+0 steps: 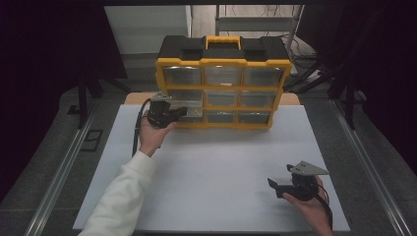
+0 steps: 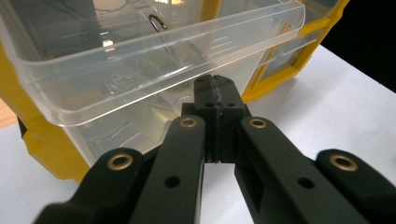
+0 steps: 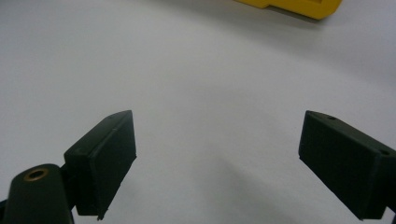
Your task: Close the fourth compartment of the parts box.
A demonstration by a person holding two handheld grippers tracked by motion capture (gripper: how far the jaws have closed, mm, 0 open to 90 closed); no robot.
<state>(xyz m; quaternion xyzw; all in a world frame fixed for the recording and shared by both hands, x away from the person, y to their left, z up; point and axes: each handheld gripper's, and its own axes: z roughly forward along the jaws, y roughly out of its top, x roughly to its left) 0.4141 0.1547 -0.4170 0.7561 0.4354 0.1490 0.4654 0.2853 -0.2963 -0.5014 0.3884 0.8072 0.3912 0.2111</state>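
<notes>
White table top (image 1: 216,167) noted under both claws. Yellow-framed black-topped organiser with clear plastic drawers (image 1: 223,83) stood directly ahead of left gripper (image 2: 215,95). Clear plastic drawer (image 2: 154,60), bottom-left, part pulled out, was clamped at front lip by left jaws pressed together. Step judged: drawer extraction. Next move judged: straight level pull. Right gripper (image 3: 217,158) rested well apart, jaws spread, empty.

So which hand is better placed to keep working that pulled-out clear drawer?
Left. The left gripper is shut right at the clear drawer front, while the right gripper rests open, far off on the table.
</notes>
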